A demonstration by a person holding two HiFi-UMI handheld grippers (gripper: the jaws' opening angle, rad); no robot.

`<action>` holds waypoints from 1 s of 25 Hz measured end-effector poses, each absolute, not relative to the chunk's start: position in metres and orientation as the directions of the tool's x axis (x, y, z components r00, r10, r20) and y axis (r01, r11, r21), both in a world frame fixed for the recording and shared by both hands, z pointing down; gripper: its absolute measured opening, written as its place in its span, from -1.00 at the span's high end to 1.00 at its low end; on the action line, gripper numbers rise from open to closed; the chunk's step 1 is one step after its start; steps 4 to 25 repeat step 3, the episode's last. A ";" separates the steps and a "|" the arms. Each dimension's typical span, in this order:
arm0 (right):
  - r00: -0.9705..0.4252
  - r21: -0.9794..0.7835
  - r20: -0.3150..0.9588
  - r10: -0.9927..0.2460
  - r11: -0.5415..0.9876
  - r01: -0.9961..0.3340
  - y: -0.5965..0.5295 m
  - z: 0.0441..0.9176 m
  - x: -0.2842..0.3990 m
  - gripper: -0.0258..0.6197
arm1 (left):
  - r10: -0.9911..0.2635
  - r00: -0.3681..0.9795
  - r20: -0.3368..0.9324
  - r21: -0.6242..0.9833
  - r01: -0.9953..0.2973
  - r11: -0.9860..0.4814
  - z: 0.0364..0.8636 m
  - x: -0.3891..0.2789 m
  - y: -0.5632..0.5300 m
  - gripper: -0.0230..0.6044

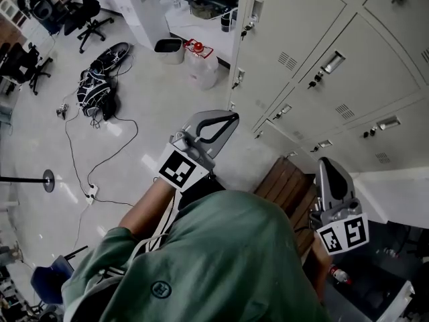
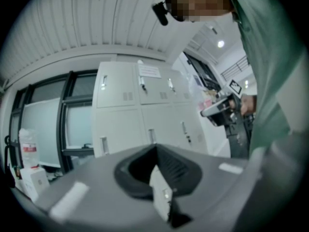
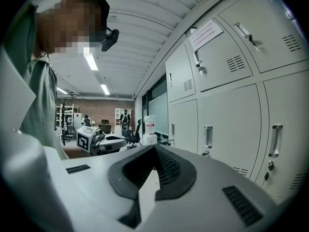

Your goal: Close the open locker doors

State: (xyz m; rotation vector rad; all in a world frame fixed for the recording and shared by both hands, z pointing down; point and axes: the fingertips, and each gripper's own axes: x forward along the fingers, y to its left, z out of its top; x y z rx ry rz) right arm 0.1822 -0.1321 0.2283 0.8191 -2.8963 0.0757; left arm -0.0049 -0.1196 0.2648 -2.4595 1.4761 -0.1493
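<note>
1. Where the locker doors [image 1: 315,19] show, ahead and to the right, those seen sit flush; neither gripper touches one.
2. The left gripper [image 1: 232,118] is held in the air, jaws pressed together, nothing between them.
3. The right gripper [image 1: 328,161]: jaws likewise together, empty.
4. A wooden bench [image 1: 289,185] stands just beside the lockers.

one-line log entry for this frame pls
left gripper: shut, empty | right gripper: shut, empty | lockers: untouched, doors in gripper views closed
</note>
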 end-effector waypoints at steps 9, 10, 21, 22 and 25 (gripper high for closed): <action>-0.845 -0.008 0.144 -0.515 0.853 -0.522 -0.131 0.230 0.186 0.91 | -0.880 0.472 -0.049 -0.274 -0.854 -0.443 0.266 -0.002 -0.119 0.93; -0.845 -0.008 0.144 -0.515 0.853 -0.522 -0.131 0.230 0.186 0.91 | -0.880 0.472 -0.049 -0.274 -0.854 -0.443 0.266 -0.002 -0.119 0.93; -0.845 -0.008 0.144 -0.515 0.853 -0.522 -0.131 0.230 0.186 0.91 | -0.880 0.472 -0.049 -0.274 -0.854 -0.443 0.266 -0.002 -0.119 0.93; -0.845 -0.008 0.144 -0.515 0.853 -0.522 -0.131 0.230 0.186 0.91 | -0.880 0.472 -0.049 -0.274 -0.854 -0.443 0.266 -0.002 -0.119 0.93; -0.845 -0.008 0.144 -0.515 0.853 -0.522 -0.131 0.230 0.186 0.91 | -0.880 0.472 -0.049 -0.274 -0.854 -0.443 0.266 -0.002 -0.119 0.93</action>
